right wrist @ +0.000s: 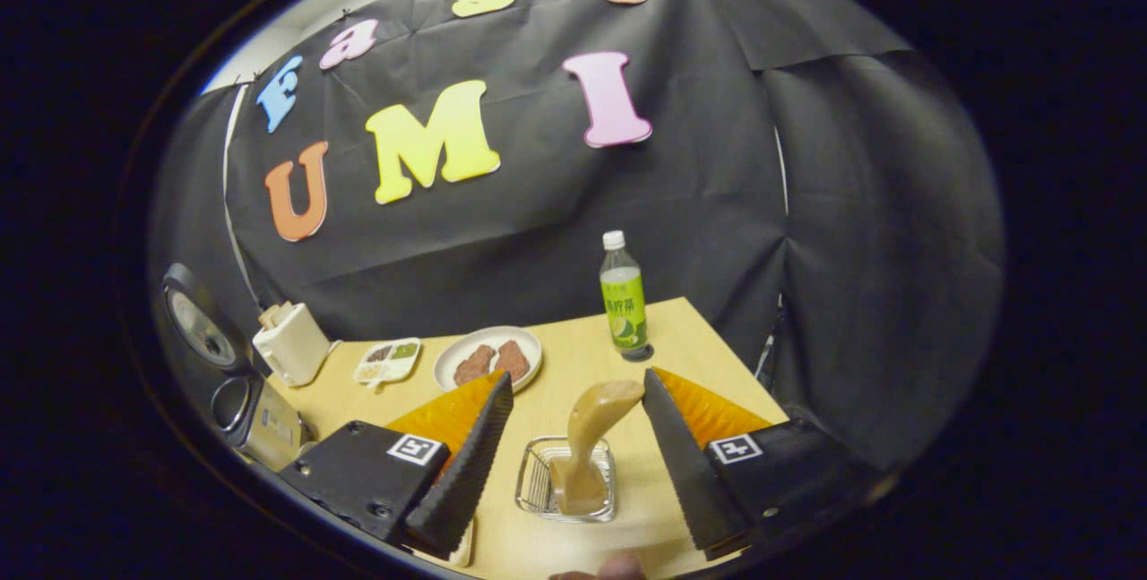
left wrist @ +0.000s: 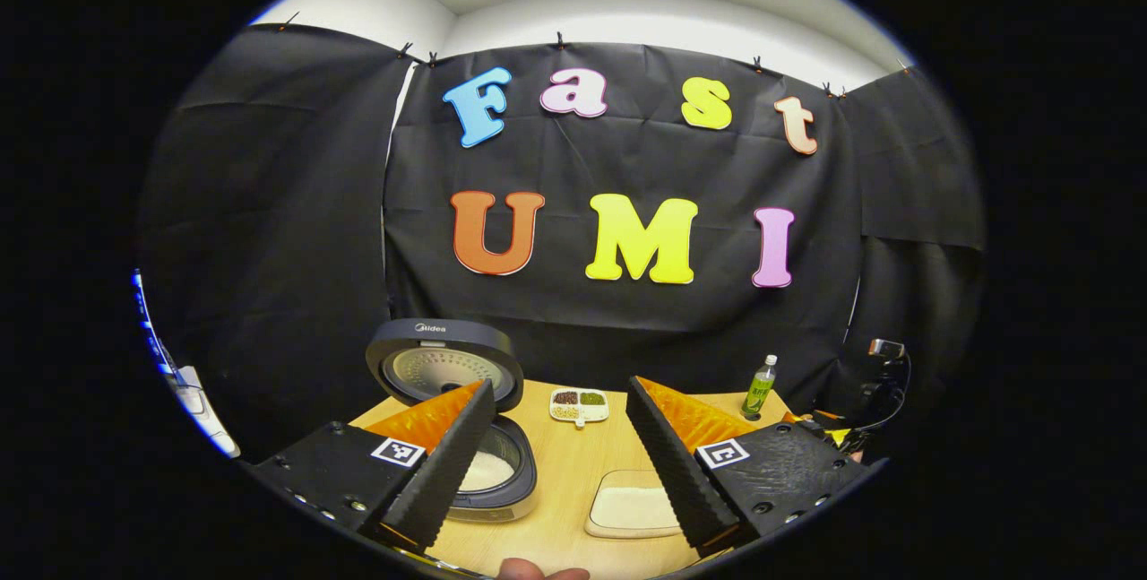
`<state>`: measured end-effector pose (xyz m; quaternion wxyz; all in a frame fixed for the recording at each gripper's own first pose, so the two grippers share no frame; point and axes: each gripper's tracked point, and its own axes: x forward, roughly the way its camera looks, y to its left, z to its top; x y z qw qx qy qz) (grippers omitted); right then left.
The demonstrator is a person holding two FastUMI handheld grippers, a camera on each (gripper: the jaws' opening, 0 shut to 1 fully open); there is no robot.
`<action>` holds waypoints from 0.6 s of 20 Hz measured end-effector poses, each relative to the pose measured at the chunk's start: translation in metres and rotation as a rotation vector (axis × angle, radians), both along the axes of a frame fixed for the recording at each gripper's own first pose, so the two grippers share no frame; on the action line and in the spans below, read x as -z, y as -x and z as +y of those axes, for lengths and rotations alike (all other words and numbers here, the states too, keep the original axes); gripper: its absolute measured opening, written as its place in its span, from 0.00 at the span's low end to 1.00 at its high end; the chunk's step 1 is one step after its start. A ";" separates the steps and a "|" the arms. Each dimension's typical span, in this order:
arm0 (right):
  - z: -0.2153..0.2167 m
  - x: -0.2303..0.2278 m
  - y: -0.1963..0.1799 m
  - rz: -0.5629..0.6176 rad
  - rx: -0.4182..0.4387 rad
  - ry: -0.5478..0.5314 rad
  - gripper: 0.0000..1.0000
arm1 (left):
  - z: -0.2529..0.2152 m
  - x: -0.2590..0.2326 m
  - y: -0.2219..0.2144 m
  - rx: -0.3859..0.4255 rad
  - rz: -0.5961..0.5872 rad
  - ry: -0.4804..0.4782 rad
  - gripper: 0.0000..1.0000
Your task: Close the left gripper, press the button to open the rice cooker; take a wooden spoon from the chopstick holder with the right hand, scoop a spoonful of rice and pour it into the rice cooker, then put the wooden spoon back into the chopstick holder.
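While the rice cooker point(left wrist: 466, 437) sits lid-up at 7 o'clock, rice inside, I judge only release left: right gripper point(right wrist: 578, 445) gapes around the wooden spoon point(right wrist: 587, 445) standing in the chopstick holder point(right wrist: 536, 486), left gripper point(left wrist: 560, 463) spread wide.

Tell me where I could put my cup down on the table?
Bare wood lies between the bottle and the wire holder with the wooden spoon. Another patch sits between the rice cooker and the rice dish. It's crowded around the plate and small tray.
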<state>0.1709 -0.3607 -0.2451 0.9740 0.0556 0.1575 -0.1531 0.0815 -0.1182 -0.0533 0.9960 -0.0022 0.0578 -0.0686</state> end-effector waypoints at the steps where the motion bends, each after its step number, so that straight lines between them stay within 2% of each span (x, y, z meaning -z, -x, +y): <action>1: -0.001 -0.018 0.005 -0.026 0.015 0.014 0.98 | 0.006 -0.005 -0.003 -0.006 -0.009 -0.005 0.95; 6: 0.020 -0.095 0.035 -0.112 0.028 0.051 1.00 | 0.037 -0.037 -0.024 -0.038 -0.018 -0.002 0.95; 12: 0.055 -0.170 0.082 -0.223 0.026 0.091 1.00 | 0.079 -0.051 -0.086 -0.101 0.072 -0.010 0.95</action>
